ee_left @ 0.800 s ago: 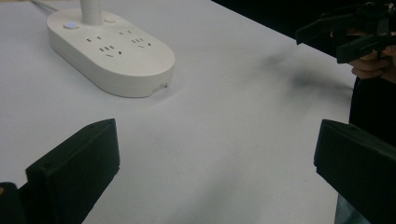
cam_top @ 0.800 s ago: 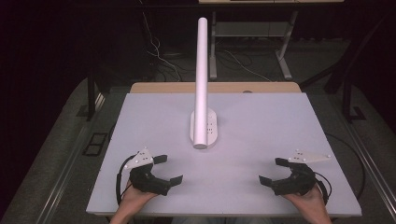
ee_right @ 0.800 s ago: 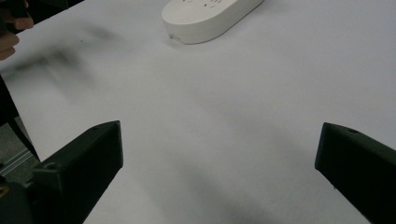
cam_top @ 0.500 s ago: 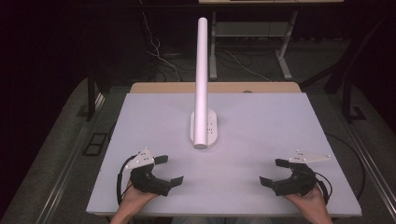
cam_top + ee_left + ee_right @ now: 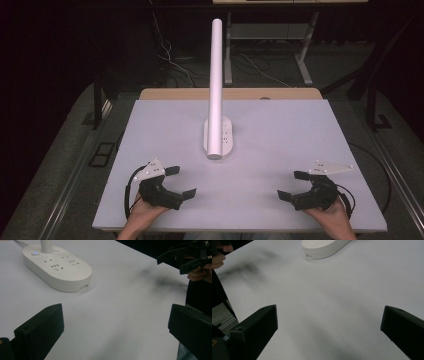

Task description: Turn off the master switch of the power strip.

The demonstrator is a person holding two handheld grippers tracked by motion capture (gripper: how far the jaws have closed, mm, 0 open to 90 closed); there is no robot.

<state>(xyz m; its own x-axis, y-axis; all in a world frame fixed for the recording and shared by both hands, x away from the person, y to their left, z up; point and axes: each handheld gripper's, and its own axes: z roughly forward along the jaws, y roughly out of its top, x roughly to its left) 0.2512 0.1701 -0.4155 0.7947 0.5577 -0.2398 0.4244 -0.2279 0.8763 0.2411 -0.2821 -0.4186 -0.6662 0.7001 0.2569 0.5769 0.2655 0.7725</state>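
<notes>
White power strip [image 5: 218, 137] sits mid-table [image 5: 300, 130], a white tube [image 5: 216, 75] passing over it. Left gripper [image 5: 180, 182] rests near-left of the strip, well apart from it, jaws spread wide, nothing between them. Right gripper [image 5: 295, 185] rests near-right of the strip, equally far, jaws likewise parted and empty.

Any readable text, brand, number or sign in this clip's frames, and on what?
None can be read.
Power strip: socket holes and a small lit button, no lettering that I can make out.
White post: plain.
Table: plain.
Left gripper and right gripper: no markings legible.
</notes>
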